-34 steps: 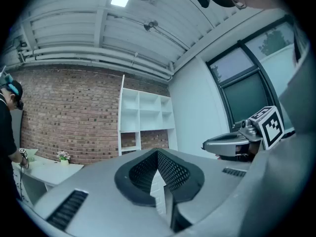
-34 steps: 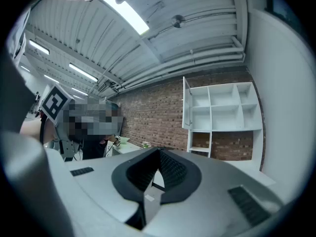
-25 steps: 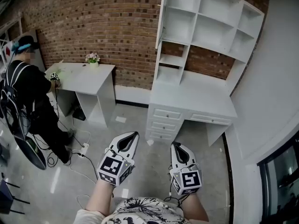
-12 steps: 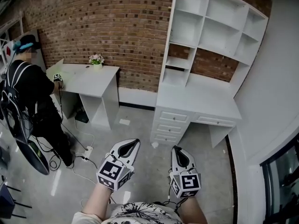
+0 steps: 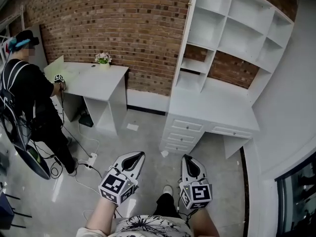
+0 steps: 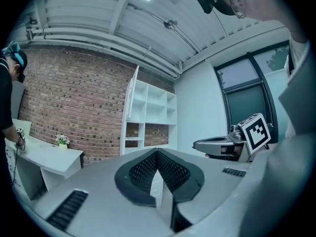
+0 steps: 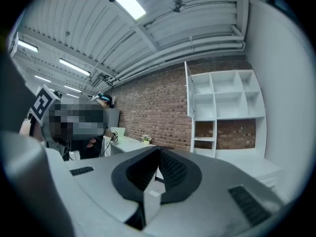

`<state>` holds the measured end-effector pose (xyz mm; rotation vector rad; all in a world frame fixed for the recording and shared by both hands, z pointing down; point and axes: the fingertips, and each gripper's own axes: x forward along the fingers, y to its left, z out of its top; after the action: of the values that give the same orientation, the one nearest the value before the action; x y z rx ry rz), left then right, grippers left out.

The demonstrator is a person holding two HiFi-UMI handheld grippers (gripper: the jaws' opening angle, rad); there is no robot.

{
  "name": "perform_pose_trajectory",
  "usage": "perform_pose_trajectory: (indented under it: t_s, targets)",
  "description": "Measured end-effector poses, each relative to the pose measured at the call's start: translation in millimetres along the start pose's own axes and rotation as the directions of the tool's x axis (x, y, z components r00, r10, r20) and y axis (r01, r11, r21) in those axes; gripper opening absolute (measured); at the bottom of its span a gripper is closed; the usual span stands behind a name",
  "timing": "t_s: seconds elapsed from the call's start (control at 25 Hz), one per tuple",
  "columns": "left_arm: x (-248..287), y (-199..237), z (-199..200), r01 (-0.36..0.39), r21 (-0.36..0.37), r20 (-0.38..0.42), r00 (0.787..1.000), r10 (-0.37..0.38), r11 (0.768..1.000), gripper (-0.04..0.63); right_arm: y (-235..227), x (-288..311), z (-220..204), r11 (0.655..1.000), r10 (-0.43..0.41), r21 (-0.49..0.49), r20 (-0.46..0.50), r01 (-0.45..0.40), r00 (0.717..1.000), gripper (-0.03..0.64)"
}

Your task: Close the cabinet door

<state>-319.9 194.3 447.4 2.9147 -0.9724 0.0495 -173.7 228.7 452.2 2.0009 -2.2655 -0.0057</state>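
Cabinet door (image 7: 189, 90) is well apart from my tongs. It stands swung out at the upper left corner of the white shelf unit (image 5: 232, 28), at about one o'clock in the head view. Left tongs (image 5: 139, 156) and right tongs (image 5: 186, 158) sit side by side low in that view. Both are pinched together with nothing between them, pointing level over the grey floor (image 5: 143, 132). Past them, between twelve and one o'clock, is the white drawer bench (image 5: 217, 107) under the shelves. At eleven o'clock a second white bench (image 5: 94, 80) carries a small flower pot (image 5: 103, 59) against the brick wall (image 5: 123, 28). At ten o'clock a person (image 5: 24, 93) in black stands at that bench.
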Motion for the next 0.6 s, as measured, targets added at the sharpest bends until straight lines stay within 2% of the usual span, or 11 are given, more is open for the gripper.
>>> perform_pose_trajectory:
  t_s: [0.2, 0.4, 0.48, 0.6]
  targets:
    - [53, 27, -3, -0.044, 0.022, 0.014, 0.999, 0.043, 0.999, 0.012, -30, 50, 0, 0.998, 0.050, -0.032, 0.032, -0.049, 0.998, 0.006]
    - [135, 44, 7, -0.065, 0.009, 0.050, 0.997, 0.064, 0.998, 0.012, -94, 100, 9, 0.996, 0.079, -0.053, 0.056, -0.076, 0.995, 0.006]
    - [171, 52, 10, -0.081, -0.012, 0.049, 0.996, 0.081, 0.997, 0.012, -125, 124, 12, 0.995, 0.091, -0.057, 0.058, -0.087, 0.994, 0.006]
    - [222, 53, 12, -0.056, -0.055, 0.046, 0.997, 0.058, 0.997, 0.012, -172, 156, 19, 0.993, 0.102, -0.069, 0.060, -0.098, 0.993, 0.006]
